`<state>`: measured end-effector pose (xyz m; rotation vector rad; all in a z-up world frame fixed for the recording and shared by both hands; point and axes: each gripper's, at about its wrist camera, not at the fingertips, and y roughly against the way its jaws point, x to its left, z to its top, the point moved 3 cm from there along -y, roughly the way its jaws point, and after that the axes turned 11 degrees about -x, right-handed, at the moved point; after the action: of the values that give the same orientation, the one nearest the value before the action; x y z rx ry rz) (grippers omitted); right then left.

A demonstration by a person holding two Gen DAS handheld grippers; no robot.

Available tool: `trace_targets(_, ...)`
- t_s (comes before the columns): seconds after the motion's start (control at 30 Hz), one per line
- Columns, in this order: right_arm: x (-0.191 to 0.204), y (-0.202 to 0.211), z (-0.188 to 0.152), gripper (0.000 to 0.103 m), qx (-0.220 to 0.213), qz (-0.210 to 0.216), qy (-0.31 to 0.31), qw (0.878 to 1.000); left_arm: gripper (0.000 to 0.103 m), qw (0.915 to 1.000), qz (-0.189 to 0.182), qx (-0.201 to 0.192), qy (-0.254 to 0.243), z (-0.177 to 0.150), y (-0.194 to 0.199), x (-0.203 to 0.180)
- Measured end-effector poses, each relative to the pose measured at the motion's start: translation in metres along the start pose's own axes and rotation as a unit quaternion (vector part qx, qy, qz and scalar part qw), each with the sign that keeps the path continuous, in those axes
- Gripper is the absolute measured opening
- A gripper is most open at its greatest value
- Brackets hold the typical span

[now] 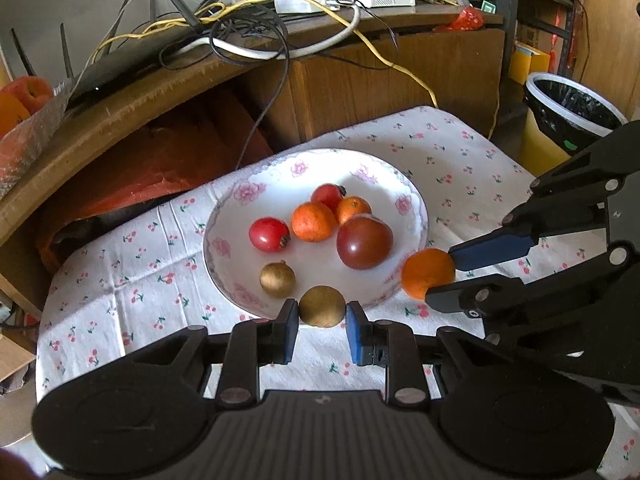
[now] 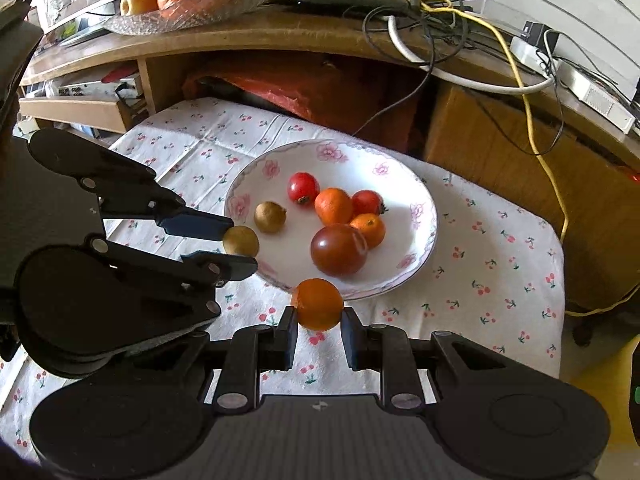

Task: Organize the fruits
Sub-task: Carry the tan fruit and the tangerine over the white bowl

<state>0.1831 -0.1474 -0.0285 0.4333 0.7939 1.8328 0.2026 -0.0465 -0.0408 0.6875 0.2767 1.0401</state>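
Left gripper (image 1: 322,317): pinching a brown round fruit (image 1: 322,306) between its blue pads, hovering at the near rim of the plate (image 1: 412,216).
Right gripper (image 2: 319,323): clamping a small orange (image 2: 317,304), hanging just off the plate's edge (not yet over the dish).
Plate: sitting on the cherry-print cloth (image 1: 460,160), holding a dark tomato (image 1: 364,242), two small red fruits, two oranges, another brown fruit (image 1: 277,279).
Background: trailing cables (image 1: 256,36) over the wooden desk.
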Motion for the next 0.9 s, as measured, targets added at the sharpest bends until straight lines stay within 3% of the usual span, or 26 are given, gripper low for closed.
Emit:
trace_targets(0.43,-0.012,-0.011,0.017,0.014,-0.026,-0.002,-0.007,1.0,0.034,0.9997,0.013,-0.006,0.018,0.016,-0.022,0.014)
trace_targets(0.9,-0.021,-0.026,0.024,0.014,-0.027,0.001,-0.029,0.999,0.034,0.999,0.017,-0.006,0.041,0.023,-0.034,0.025)
